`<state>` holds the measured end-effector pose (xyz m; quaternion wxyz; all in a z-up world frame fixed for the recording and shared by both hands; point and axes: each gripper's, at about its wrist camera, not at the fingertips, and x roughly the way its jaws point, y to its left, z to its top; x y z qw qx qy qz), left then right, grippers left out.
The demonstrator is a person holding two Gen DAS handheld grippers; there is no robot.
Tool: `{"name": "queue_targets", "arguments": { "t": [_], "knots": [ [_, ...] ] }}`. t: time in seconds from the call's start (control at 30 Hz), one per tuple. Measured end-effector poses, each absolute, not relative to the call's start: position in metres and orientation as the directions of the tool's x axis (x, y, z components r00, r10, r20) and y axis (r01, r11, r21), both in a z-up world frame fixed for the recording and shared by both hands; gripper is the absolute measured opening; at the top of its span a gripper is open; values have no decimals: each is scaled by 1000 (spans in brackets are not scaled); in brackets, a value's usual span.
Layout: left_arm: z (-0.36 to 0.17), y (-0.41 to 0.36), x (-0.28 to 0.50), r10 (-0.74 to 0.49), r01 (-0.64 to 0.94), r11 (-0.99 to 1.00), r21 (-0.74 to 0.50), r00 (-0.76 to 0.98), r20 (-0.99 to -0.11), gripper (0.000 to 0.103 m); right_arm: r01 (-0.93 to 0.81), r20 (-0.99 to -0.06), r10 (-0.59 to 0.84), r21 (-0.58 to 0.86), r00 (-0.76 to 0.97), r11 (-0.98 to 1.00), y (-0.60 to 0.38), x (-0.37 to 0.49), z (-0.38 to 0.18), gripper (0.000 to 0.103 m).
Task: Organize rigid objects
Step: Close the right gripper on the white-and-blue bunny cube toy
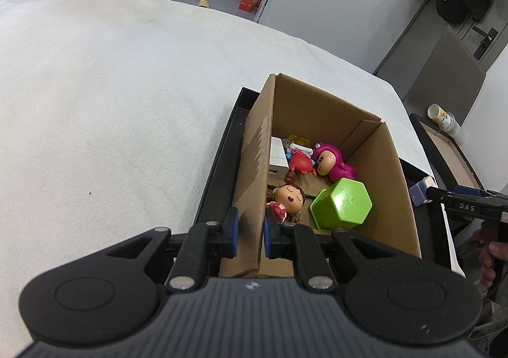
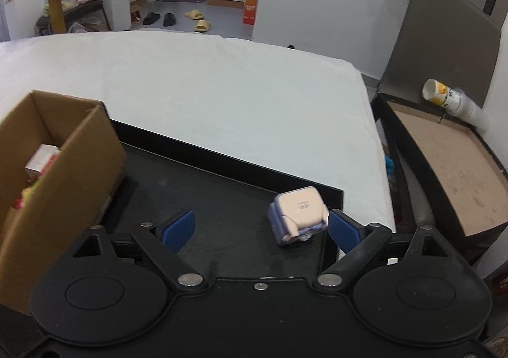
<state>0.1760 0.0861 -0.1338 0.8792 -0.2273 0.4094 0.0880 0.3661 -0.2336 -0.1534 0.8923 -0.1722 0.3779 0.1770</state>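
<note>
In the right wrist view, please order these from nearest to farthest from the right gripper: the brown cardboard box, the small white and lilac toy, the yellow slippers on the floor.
1. Small white and lilac toy: on the black tray, just inside the right gripper's right finger.
2. Brown cardboard box: left side of the tray.
3. Yellow slippers: on the floor beyond the white table.

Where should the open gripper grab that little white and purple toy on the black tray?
Grip the white and purple toy across its blocky white body, coming down from above and in front, probably. It lies tilted on the black tray, between the right gripper's spread jaws.
</note>
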Motion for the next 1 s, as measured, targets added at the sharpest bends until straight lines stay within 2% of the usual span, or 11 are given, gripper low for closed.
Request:
{"name": "queue_targets", "arguments": {
  "t": [0.2,0.4,0.47,0.6,0.83,0.9,0.93,0.97,1.0],
  "knots": [
    [-134,86,176,-31,-340,882,-327,650,-759,14,-417,-692,197,-164,695,894,-244,375,-160,89],
    [-134,86,176,-31,-340,882,-327,650,-759,14,-384,-668,192,-151,719,911,-250,386,-172,85],
    [-134,86,176,-31,-339,882,-327,650,-759,14,-379,-662,197,-142,723,914,-251,390,-177,80],
    [-134,86,176,-31,-339,882,-327,651,-759,14,-363,-643,194,-140,741,921,-253,393,-183,79],
    [-134,86,176,-31,-340,882,-327,650,-759,14,-334,-675,185,-97,714,938,-254,402,-195,74],
    [-134,86,176,-31,-341,881,-329,650,-759,14,-323,-695,172,-90,698,942,-254,404,-200,70],
    [-134,86,176,-32,-341,880,-329,650,-759,14,-316,-704,162,-93,692,944,-254,405,-202,61],
    [-134,86,176,-32,-342,880,-330,650,-759,14,-311,-713,155,-92,683,946,-255,405,-204,46],
    [-133,86,176,-31,-344,879,-330,649,-760,14,-312,-723,163,-76,672,947,-256,406,-204,44]
  ]
}}
